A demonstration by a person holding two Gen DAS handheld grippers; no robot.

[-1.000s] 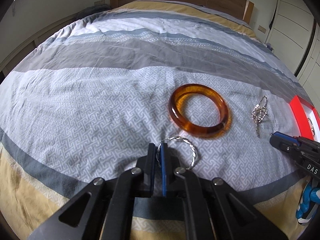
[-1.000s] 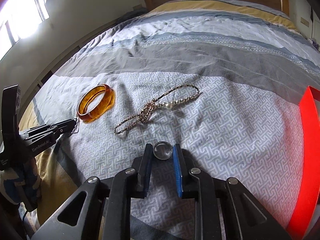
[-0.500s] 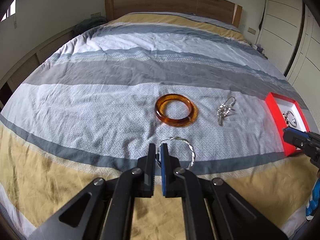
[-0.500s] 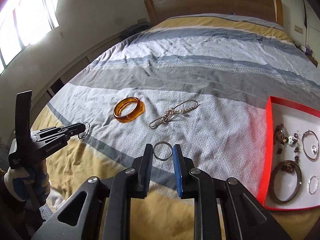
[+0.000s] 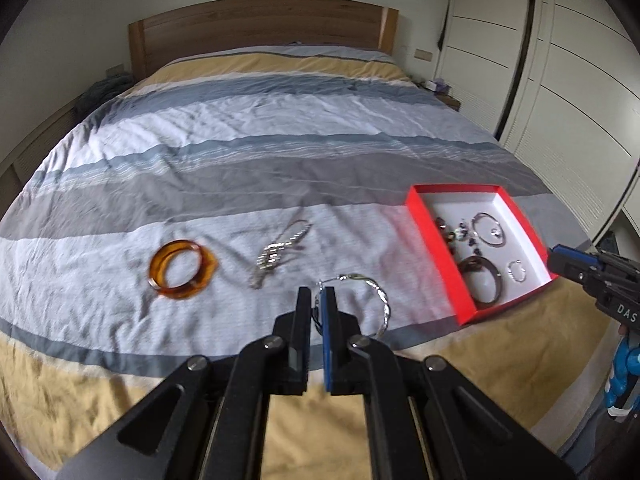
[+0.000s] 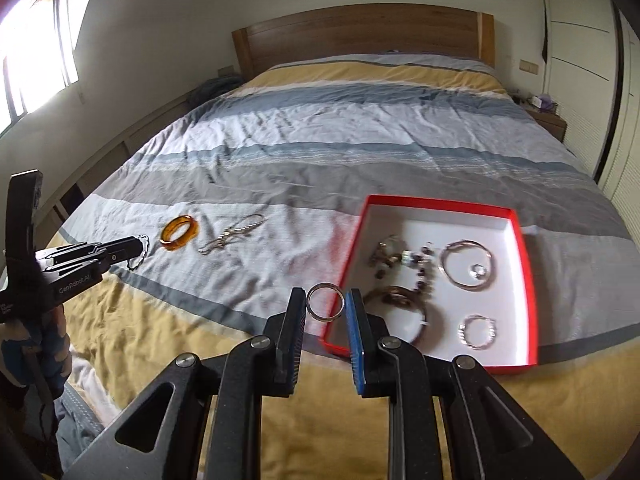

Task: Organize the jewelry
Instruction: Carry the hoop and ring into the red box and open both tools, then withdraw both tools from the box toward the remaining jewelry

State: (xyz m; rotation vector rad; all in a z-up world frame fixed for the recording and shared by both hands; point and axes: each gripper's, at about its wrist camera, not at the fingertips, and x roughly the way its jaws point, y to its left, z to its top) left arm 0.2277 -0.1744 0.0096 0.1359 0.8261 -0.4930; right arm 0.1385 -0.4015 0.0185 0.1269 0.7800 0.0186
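Note:
My left gripper (image 5: 318, 300) is shut on a twisted silver hoop earring (image 5: 380, 300), held in the air above the bed. My right gripper (image 6: 326, 306) is shut on a small silver ring (image 6: 326, 307) and hovers over the near left corner of the red box (image 6: 524, 264). The box has a white floor with several bracelets, rings and beads in it. An amber bangle (image 5: 182, 276) and a tangled pearl-and-chain necklace (image 5: 280, 252) lie on the white band of the bedspread, left of the box. In the right wrist view the left gripper (image 6: 138, 246) shows at the left with the earring hanging from its tip.
The striped bedspread (image 5: 280, 152) covers a wide bed with a wooden headboard (image 5: 260, 24) at the far end. White wardrobe doors (image 5: 560, 80) stand along the right side. A gloved hand (image 6: 28, 344) holds the left gripper's handle.
Both grippers have risen and drawn back from the bed with their pieces still held. The views have swung right, so the red box now shows whole.

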